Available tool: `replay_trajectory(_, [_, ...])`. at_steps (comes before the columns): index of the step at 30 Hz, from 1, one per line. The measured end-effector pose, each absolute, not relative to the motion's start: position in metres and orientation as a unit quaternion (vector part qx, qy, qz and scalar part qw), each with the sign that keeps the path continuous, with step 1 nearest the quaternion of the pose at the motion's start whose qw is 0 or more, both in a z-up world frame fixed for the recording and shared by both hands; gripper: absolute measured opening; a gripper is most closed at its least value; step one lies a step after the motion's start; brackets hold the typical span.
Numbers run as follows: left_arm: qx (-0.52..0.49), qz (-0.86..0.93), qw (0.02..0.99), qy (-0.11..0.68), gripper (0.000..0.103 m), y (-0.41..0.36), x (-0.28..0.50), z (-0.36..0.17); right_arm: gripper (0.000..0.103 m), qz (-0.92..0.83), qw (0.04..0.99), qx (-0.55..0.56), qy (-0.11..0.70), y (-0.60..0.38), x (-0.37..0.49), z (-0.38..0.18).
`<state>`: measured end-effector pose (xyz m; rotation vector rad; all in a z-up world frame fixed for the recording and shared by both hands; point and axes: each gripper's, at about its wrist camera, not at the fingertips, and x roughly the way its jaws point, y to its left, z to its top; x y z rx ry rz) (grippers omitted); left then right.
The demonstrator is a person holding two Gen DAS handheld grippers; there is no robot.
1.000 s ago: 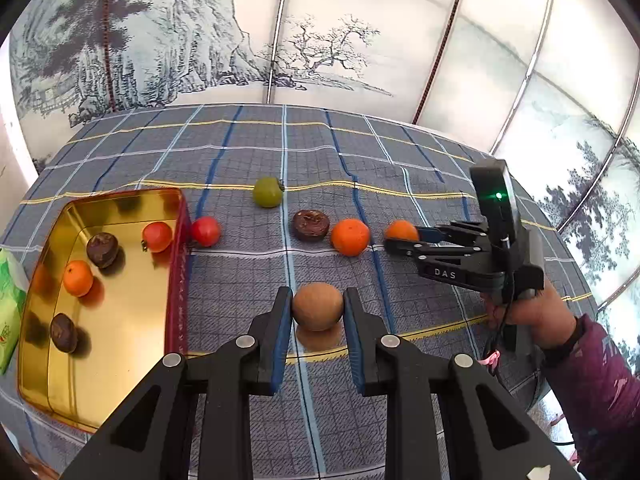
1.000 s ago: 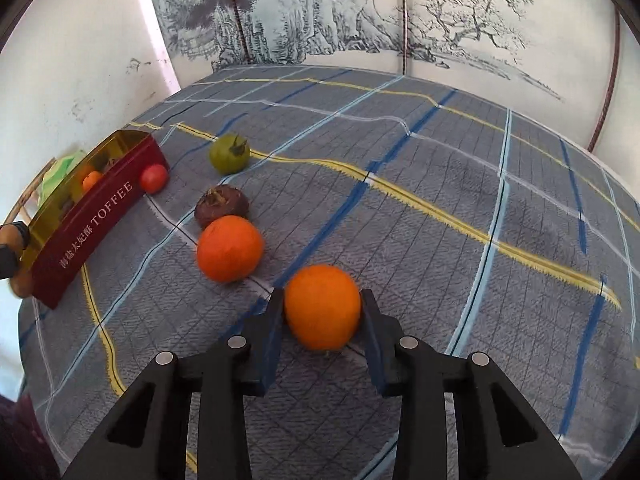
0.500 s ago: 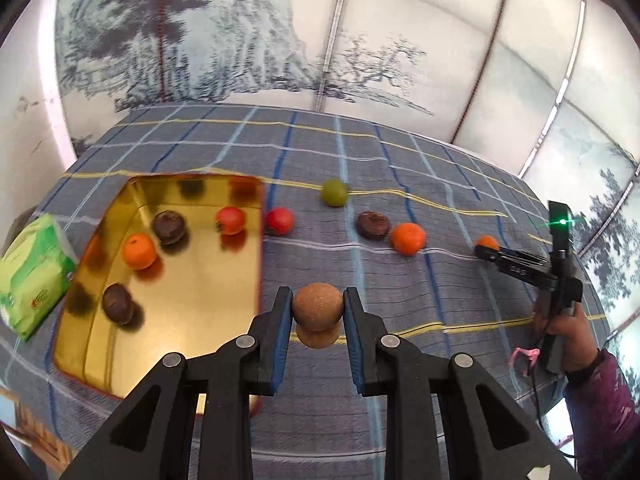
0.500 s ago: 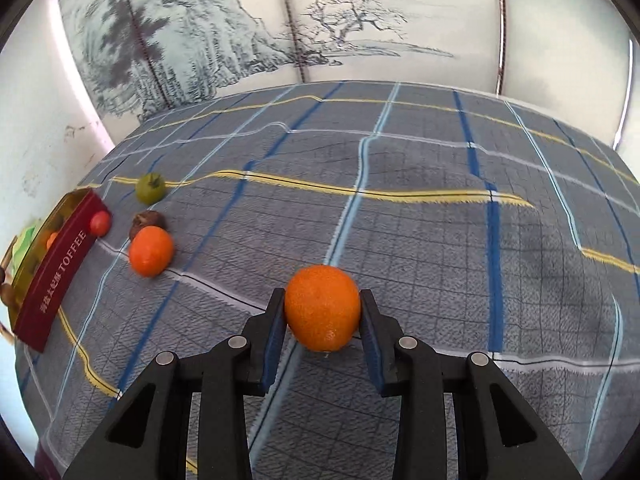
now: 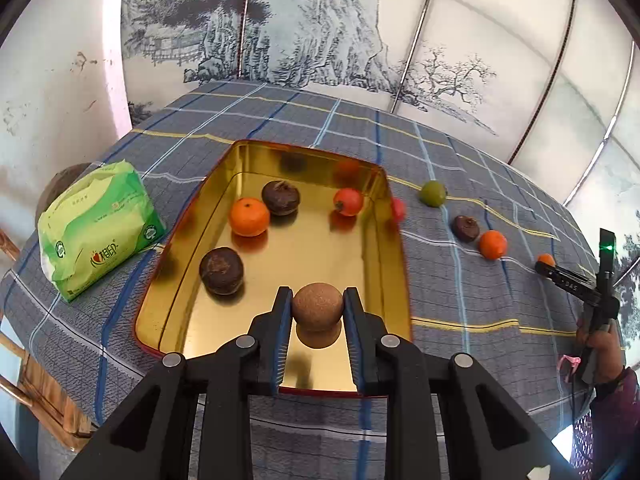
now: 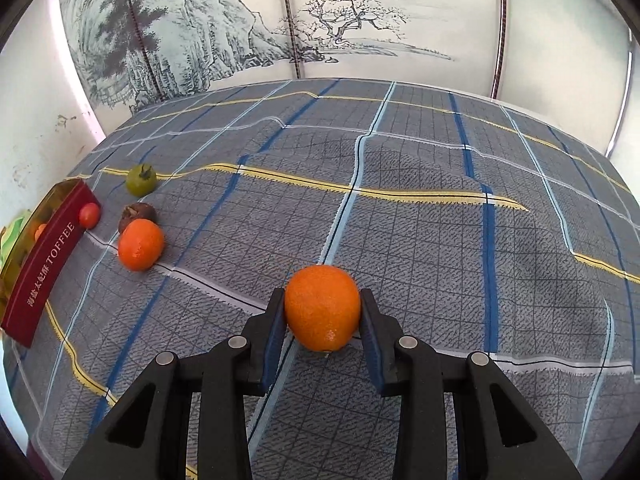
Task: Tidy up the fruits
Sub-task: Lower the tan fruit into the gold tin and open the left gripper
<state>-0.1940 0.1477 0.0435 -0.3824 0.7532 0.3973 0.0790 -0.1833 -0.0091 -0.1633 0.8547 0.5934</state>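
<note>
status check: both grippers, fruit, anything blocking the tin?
Left gripper shut on brown fruit, over tin. Right gripper shut on orange, above cloth. Drop spot in tin clear; four fruits farther in.

The left gripper [image 5: 317, 312] is carrying the brown fruit [image 5: 317, 307] off the plaid cloth [image 5: 460, 300] and in over the near edge of the gold tin [image 5: 384, 184]. The right gripper [image 6: 322, 314] is lifting its orange [image 6: 322, 307] away from the loose orange [image 6: 141, 244].
</note>
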Motion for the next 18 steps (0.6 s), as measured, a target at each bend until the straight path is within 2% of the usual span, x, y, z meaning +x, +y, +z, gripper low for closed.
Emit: replay_trajectory(18, [-0.099, 0.209, 0.899, 0.373, 0.022, 0.153, -0.159, 0.023, 0.036, 0.275, 0.867, -0.092, 0.406, -0.181, 0.079, -0.012])
